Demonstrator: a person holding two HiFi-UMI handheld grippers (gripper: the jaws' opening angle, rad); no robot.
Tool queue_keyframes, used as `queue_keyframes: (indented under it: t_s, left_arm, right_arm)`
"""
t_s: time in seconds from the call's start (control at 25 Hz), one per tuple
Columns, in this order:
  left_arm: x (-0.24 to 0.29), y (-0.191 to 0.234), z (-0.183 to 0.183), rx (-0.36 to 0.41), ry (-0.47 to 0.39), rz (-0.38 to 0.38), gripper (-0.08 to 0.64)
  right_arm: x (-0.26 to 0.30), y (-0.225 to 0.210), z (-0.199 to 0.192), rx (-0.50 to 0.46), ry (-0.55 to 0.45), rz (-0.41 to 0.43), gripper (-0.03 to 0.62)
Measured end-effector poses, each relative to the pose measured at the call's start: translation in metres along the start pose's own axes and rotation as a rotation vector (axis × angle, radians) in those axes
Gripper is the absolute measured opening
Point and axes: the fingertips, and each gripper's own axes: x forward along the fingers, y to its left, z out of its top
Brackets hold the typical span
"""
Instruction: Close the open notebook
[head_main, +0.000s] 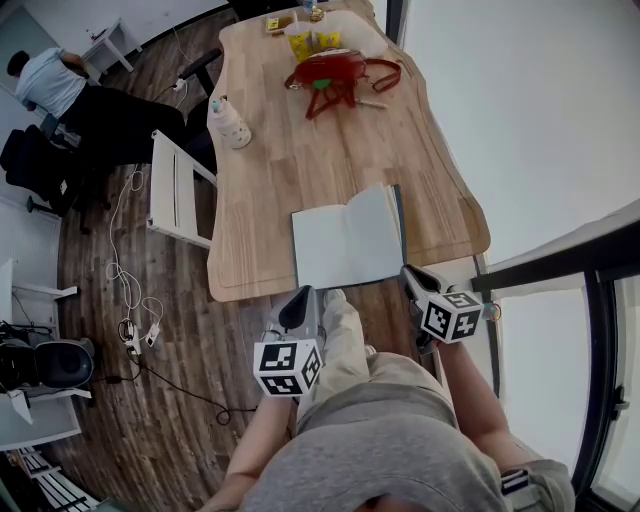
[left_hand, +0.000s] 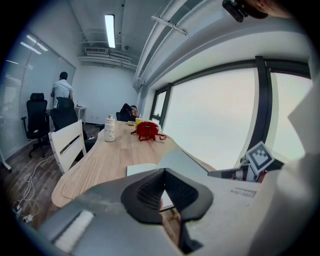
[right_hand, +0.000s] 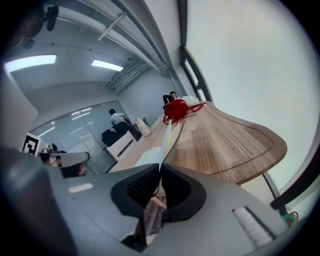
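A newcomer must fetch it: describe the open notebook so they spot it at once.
Find the long light wooden table beside the window and go to its near end. There lies the open notebook with pale grey-blue pages, its right side pinched in the right claw. Unlike the red strapped bag and white jar farther up, it is plain paper, spread open.

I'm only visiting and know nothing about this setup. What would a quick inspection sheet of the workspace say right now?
Surface: wooden table, light wood with a rounded edge.
Job's things: notebook open at the table's near edge, its right-hand side lifted.
Clutter: red bag, white bottle and yellow items towards the far end.
Grippers: right tongs pinch the notebook's right-hand side; left tongs closed, holding nothing.
Cables: white cable trails over the floor.
Surroundings: white chair, a person across the room, large window.
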Motion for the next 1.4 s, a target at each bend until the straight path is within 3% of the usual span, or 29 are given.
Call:
queue_keyframes:
  t_s: [0.92, 1.4]
  left_arm:
    - [-0.046, 0.029, -0.011, -0.055, -0.049, 0.104, 0.006]
    - [-0.061, 0.046, -0.013, -0.075, -0.058, 0.154, 0.006]
  right_arm:
    - [0.023, 0.091, 0.014, -0.217, 0.02, 0.16, 0.023]
    - [0.045, 0.129, 0.003, -0.273, 0.07, 0.241, 0.023]
